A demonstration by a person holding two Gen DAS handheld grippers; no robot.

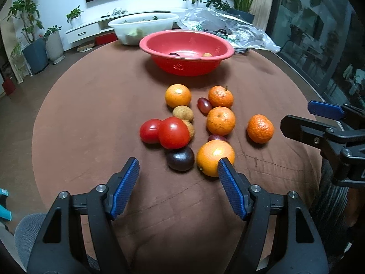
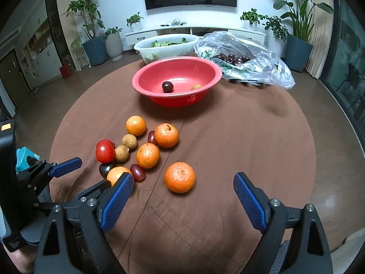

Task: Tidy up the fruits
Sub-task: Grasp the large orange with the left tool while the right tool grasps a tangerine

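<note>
While both pairs of fingers gape empty, the left gripper (image 1: pixel 178 167) hangs just short of an orange (image 1: pixel 215 158).

A: anyone spot any readable writing in these two views? brand, label, number, anything?

B: nope, nothing legible. The plastic bag (image 2: pixel 246 61) has some green print on it, but it's crumpled and way too blurry to read. There's a tiny orange sticker (image 2: pixel 6 127) on the black device at the left edge of the right wrist view, looks blank from here.

A: and the red bowl (image 2: pixel 175 81)?

B: just little hole patterns, no letters.
</note>
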